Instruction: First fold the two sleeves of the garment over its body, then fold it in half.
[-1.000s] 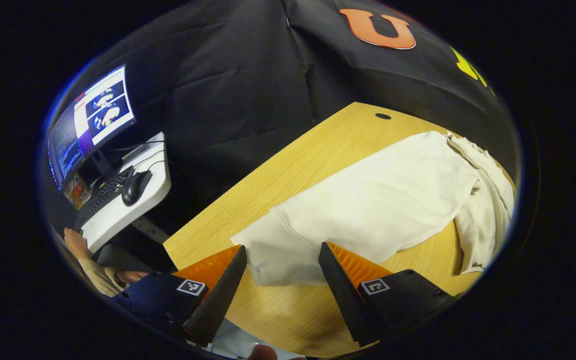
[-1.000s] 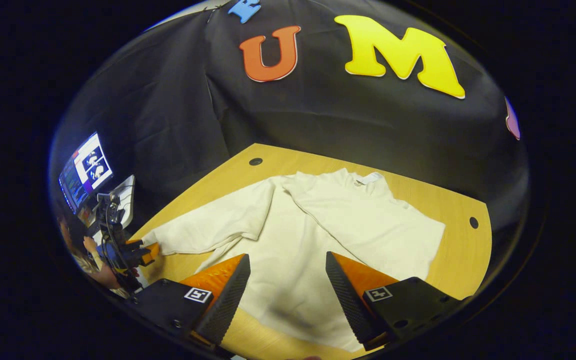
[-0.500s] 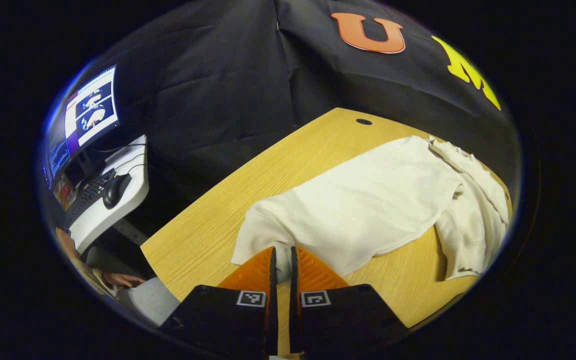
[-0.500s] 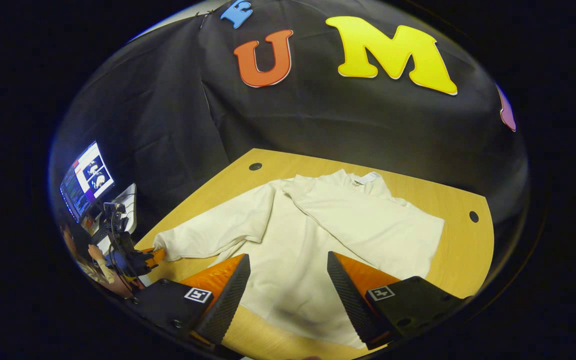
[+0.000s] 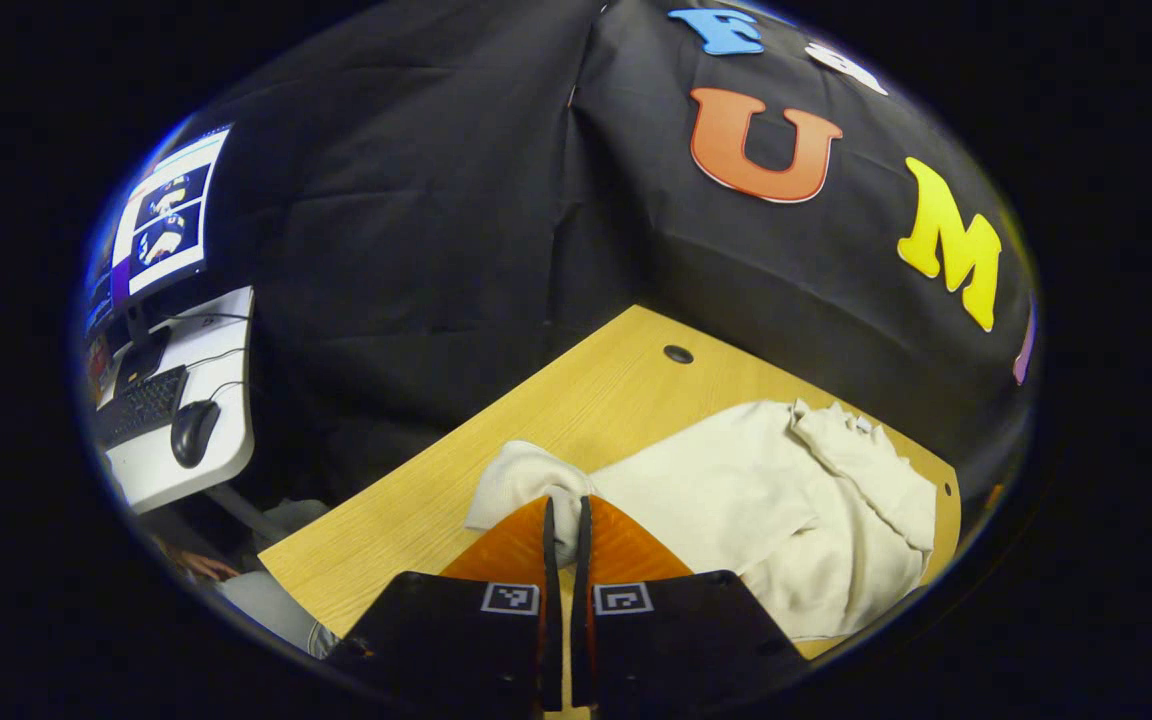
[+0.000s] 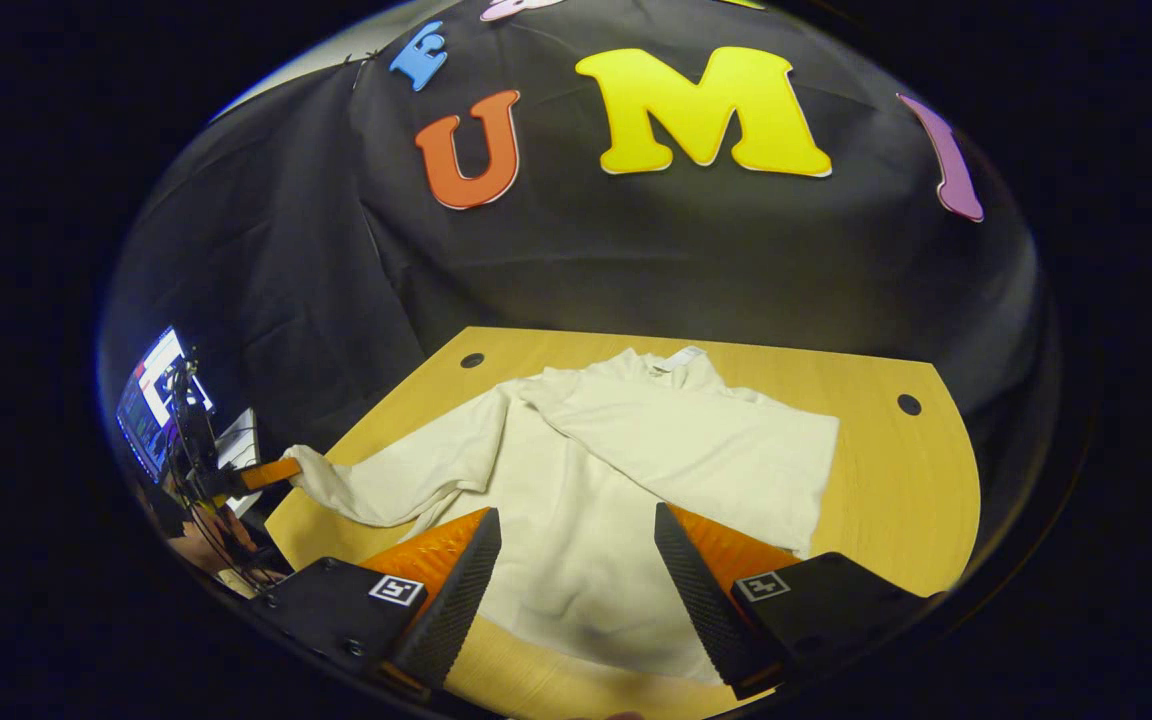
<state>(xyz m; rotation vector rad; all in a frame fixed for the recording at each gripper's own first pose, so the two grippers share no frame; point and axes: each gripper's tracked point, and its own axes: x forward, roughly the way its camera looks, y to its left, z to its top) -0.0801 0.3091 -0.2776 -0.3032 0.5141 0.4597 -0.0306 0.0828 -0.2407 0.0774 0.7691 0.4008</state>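
A cream long-sleeved garment (image 6: 626, 470) lies on the wooden table (image 6: 886, 480), its right-hand sleeve (image 6: 696, 440) folded across the body. My left gripper (image 5: 564, 520) is shut on the cuff (image 5: 526, 480) of the other sleeve and holds it raised off the table. In the right gripper view that left gripper (image 6: 271, 472) shows at the far left, the sleeve (image 6: 386, 485) stretched from it to the shoulder. My right gripper (image 6: 576, 550) is open above the garment's lower hem, nothing between its fingers.
A side desk (image 5: 191, 400) with a monitor (image 5: 161, 215), keyboard (image 5: 141, 405) and mouse (image 5: 194, 432) stands left of the table. A person's hand (image 5: 201, 568) shows below it. Cable holes (image 6: 909, 404) mark the table's far corners. Bare wood lies right of the garment.
My left gripper closed on the sleeve cuff, then lifted it up off the table. The right gripper stayed open over the hem, its view tilting slightly upward.
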